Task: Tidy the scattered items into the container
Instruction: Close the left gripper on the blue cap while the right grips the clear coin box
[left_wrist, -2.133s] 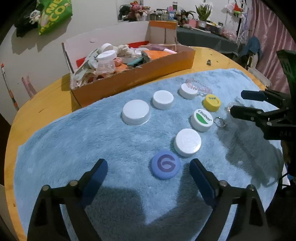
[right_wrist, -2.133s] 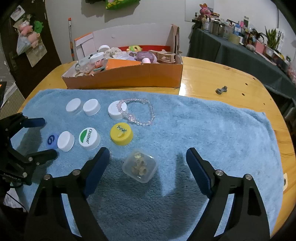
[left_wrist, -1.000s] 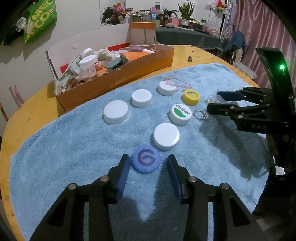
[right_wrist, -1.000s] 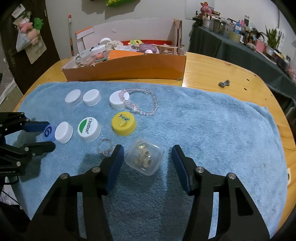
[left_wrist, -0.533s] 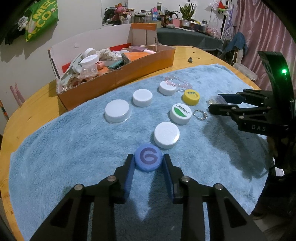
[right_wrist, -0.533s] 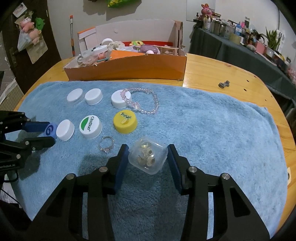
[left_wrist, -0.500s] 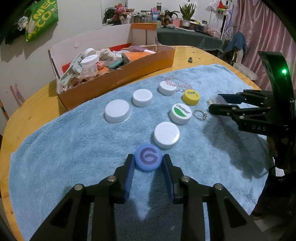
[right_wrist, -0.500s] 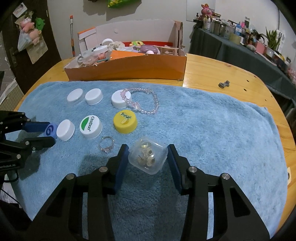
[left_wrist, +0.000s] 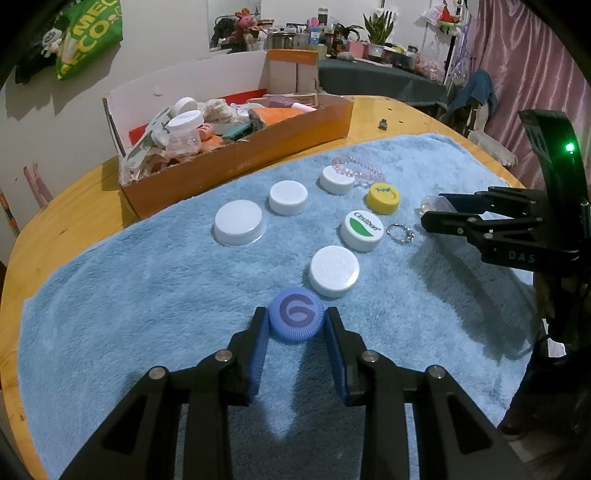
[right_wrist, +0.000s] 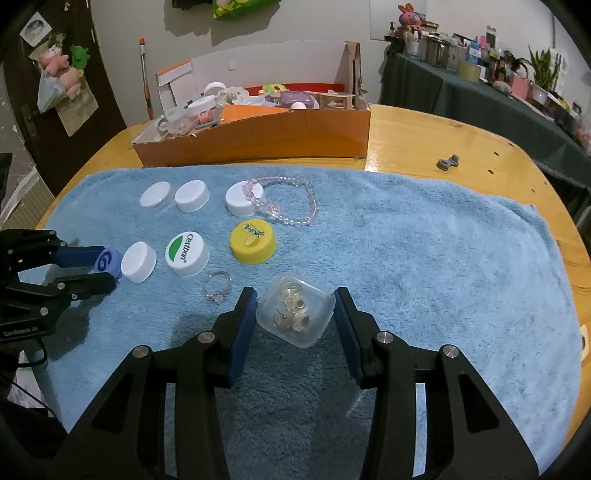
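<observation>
Ribbed round blue cap (left_wrist: 296, 319) with swirl mark, flat on fluffy blue towel (left_wrist: 147, 295), pinched between pads of left claw (left_wrist: 295, 334). Clear rounded-square plastic box (right_wrist: 295, 309) of small earrings, gripped by right claw (right_wrist: 295, 314), jaws just closing onto its sides. Nearby: smooth white caps, white cap with green logo (right_wrist: 186, 254), yellow cap (right_wrist: 253, 241), thin metal ring (right_wrist: 218, 286), pink bead bracelet (right_wrist: 291, 203). Orange cardboard box (right_wrist: 258, 142), heaped with odds and ends, behind towel on glossy wooden tabletop (right_wrist: 424, 136). Right view only: grey metal bit (right_wrist: 448, 161), dark door with hung toys. Left view only: pink curtain, green bag on wall.
</observation>
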